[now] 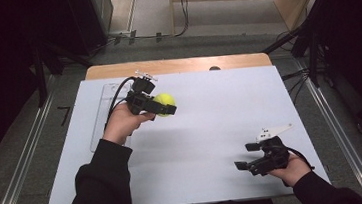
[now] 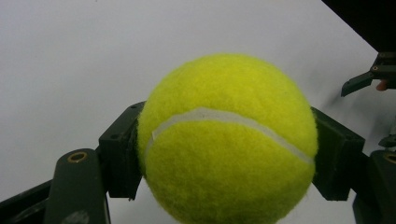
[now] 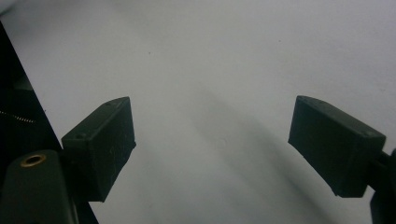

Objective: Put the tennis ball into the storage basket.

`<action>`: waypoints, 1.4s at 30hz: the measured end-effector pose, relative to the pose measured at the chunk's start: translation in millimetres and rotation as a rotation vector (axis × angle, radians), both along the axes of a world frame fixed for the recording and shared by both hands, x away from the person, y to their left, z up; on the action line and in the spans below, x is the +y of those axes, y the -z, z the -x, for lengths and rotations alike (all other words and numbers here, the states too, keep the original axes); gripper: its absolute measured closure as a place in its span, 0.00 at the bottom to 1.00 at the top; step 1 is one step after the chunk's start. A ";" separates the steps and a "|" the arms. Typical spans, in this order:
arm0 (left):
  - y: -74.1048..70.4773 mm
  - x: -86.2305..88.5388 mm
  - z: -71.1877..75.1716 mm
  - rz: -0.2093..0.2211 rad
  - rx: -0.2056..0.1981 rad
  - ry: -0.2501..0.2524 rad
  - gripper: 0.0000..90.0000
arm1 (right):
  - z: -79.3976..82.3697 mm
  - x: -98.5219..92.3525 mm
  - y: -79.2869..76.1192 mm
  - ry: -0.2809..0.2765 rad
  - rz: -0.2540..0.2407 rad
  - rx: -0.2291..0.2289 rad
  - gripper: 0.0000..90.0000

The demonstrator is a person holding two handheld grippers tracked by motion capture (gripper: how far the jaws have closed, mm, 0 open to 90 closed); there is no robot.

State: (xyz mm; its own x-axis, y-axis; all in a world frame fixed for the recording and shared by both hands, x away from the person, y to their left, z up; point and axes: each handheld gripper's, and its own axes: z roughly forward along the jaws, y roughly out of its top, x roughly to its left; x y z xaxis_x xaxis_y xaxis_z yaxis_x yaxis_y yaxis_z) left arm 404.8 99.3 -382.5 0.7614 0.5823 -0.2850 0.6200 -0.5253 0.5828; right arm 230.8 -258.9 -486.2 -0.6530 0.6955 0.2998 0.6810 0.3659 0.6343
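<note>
The left gripper (image 1: 162,105) has the tennis ball (image 1: 165,102) pinched between its two black jaws, one pad pressed on each side of it. In the left gripper view the tennis ball (image 2: 227,140) bulges well past the pads, white seam curving across its front, and the left gripper (image 2: 224,154) has it squarely in the middle of the grip. From the high view the ball sits over the far-left part of the white worktop (image 1: 212,129), inside the far edge and clear of the left edge; whether it rests on the surface or hangs just above it cannot be told.

Over at the near-right corner, the right gripper (image 1: 247,157) is in the person's right hand (image 1: 288,169), jaws spread wide with nothing between them. The right gripper view confirms it: the right gripper (image 3: 212,144) shows two pads far apart and bare white worktop (image 3: 210,70) in the gap. A white three-cornered plate (image 1: 272,132) rides on top of it.

Between the two grippers runs a broad stretch of open white surface, through the middle and toward the far-right corner. The left hand (image 1: 123,123) comes in over a faint outlined rectangle (image 1: 101,114) near the left edge. A strip of wooden tabletop (image 1: 175,65) shows beyond the far edge.
</note>
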 end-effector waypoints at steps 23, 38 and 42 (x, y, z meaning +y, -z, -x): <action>-9.5 17.9 -3.0 -0.004 -0.016 -0.038 0.29 | 0.2 0.3 0.2 -0.002 0.002 0.001 0.14; -12.5 29.2 -5.3 -0.015 -0.029 -0.069 0.29 | 0.2 0.3 0.3 -0.002 0.004 0.001 0.14; -13.6 34.6 -6.4 -0.013 -0.029 -0.088 0.29 | -0.1 0.2 0.5 -0.002 0.004 0.000 0.14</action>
